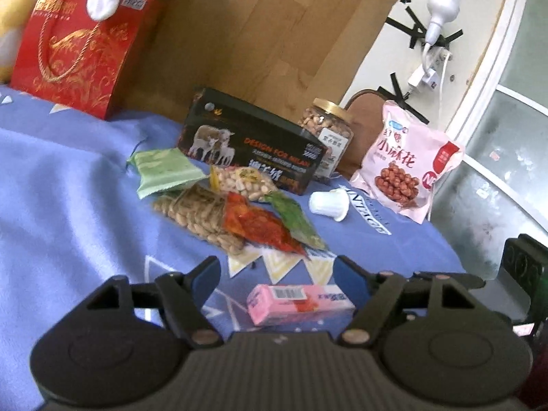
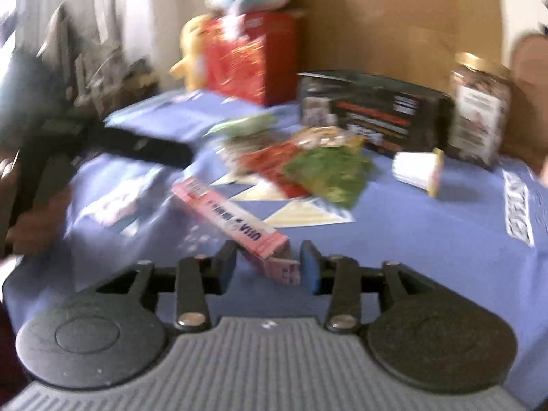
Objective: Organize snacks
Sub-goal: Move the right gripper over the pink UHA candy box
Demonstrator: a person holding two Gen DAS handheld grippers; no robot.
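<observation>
Pointing downward | left claw (image 1: 275,274) agape over pink box (image 1: 301,303) | right claw (image 2: 269,265) parted astride it

Snack pile (image 1: 236,212) ahead (left cloth (image 1: 68,188) bare)

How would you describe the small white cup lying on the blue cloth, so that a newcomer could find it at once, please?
Start at the long black box standing at the back of the blue cloth. Just off its right end, between it and the pink snack bag, lies the small white cup, tipped on its side. It is the only plain white, unprinted thing among the colourful packets.
</observation>
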